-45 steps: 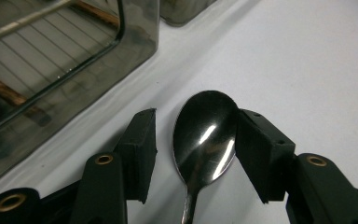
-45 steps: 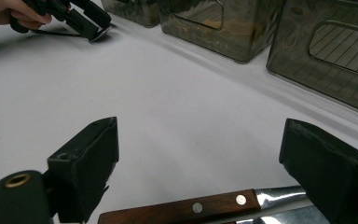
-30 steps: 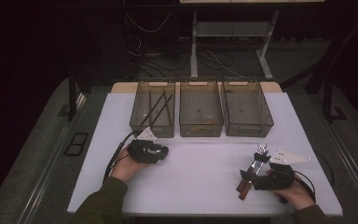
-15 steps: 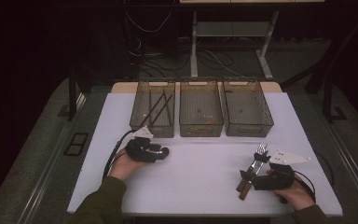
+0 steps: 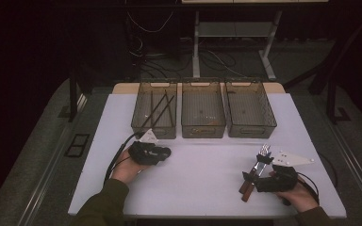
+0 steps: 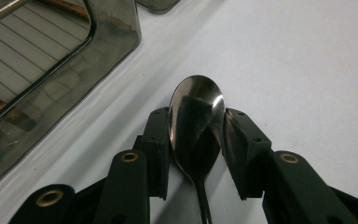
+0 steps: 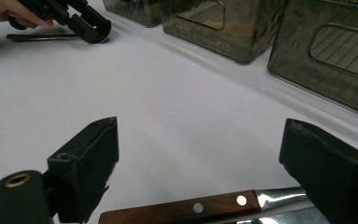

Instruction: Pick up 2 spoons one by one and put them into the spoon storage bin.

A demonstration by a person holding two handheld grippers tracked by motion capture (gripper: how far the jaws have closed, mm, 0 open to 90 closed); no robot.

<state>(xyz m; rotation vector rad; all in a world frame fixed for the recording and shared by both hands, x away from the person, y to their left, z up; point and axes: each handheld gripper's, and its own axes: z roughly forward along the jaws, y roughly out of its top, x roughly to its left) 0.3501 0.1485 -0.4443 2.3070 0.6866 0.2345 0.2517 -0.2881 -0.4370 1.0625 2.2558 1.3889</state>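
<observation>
- Your left gripper was clamped on the spoon — both jaws pressed against the bowl's sides, the handle running back beneath the tool.
- Over the last second that gripper had shifted slightly forward toward the left bin; judged from this, the spoon was picked up and the carry just begun.
- The spoon sat low over the white table, just near of the left bin, which held dark chopsticks.
- Your right gripper stayed put, jaws spread wide and grasping nothing — the wooden-handled cutlery lay on the table between them, untouched.
- The fork lay at the near right, unsorted.
</observation>
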